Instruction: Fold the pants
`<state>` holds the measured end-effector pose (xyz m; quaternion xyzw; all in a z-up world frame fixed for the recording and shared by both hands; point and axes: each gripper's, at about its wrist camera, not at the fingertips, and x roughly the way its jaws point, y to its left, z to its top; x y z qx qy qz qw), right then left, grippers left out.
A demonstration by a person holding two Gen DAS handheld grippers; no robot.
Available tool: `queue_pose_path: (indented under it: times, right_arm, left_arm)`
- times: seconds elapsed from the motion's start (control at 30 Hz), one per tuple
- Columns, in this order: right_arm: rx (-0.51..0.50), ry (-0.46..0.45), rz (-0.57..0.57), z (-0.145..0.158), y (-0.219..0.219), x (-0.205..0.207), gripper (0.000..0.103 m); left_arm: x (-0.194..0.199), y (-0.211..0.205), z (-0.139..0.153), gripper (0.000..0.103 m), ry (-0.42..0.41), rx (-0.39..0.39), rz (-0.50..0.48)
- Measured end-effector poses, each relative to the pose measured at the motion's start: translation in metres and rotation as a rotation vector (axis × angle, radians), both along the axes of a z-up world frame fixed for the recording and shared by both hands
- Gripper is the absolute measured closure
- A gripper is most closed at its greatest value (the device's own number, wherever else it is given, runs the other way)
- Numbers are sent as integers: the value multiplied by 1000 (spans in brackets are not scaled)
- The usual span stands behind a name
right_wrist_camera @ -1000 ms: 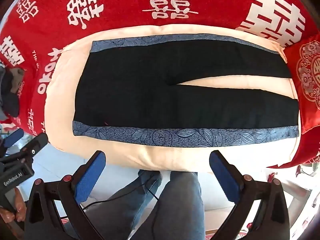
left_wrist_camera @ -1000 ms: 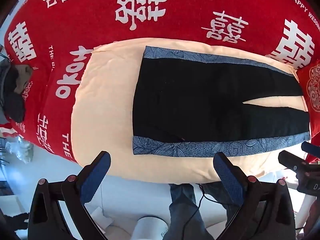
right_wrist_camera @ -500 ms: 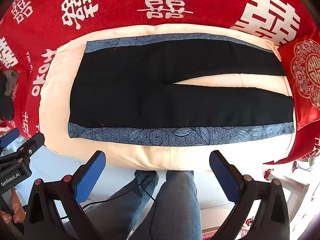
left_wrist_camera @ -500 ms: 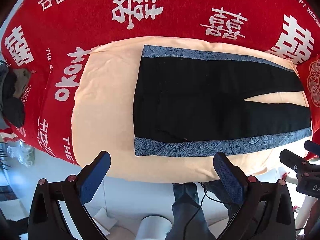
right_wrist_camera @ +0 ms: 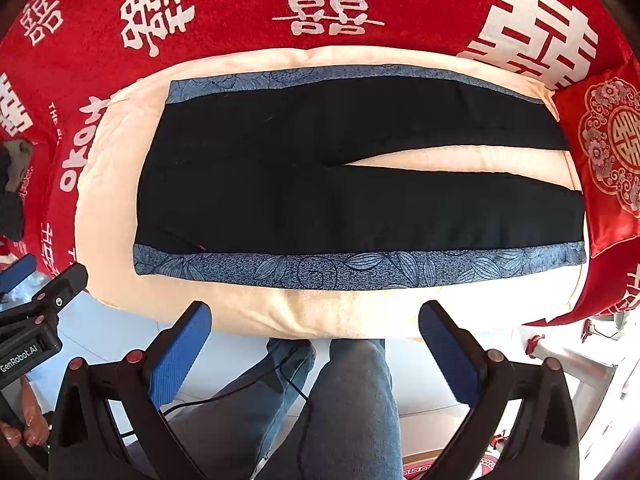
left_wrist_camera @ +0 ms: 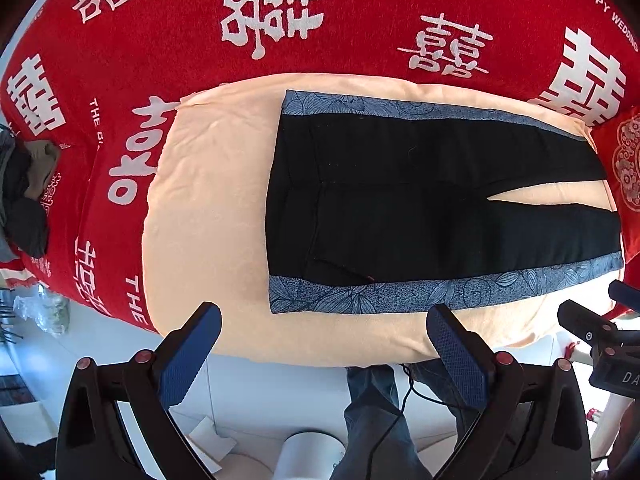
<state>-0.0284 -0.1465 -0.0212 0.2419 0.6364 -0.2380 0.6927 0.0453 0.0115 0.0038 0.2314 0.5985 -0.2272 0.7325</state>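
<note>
Black pants (left_wrist_camera: 400,204) (right_wrist_camera: 320,184) with blue patterned side stripes lie flat on a cream cushion (left_wrist_camera: 208,216) (right_wrist_camera: 320,312), waist to the left and legs to the right, slightly parted. My left gripper (left_wrist_camera: 324,332) hovers open near the cushion's front edge, below the waist end. My right gripper (right_wrist_camera: 316,324) also stands open at the front edge, below the middle of the near leg. Neither touches the fabric.
A red bedspread (left_wrist_camera: 280,20) (right_wrist_camera: 240,8) with white characters lies under the cushion. A red embroidered pillow (right_wrist_camera: 608,152) sits at the right. Dark clothes (left_wrist_camera: 24,200) are piled at the left. A person's jeans-clad legs (right_wrist_camera: 352,408) stand on the white floor below.
Both grippers have drifted slightly closer to the cushion, so the pants sit a little lower in each view. The jaws stayed open and the pants did not move.
</note>
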Motion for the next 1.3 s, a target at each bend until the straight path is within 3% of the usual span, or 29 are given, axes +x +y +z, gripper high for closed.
queue_pose_path:
  times: [0.93, 1.3]
  right_arm:
    - [-15, -11, -16, 2, 6, -8, 0]
    - [-18, 19, -23, -13, 4, -13, 0]
  left_arm:
    - [-3, 9, 3, 0, 0, -5, 3]
    - [-3, 18, -18, 0, 37, 8, 53]
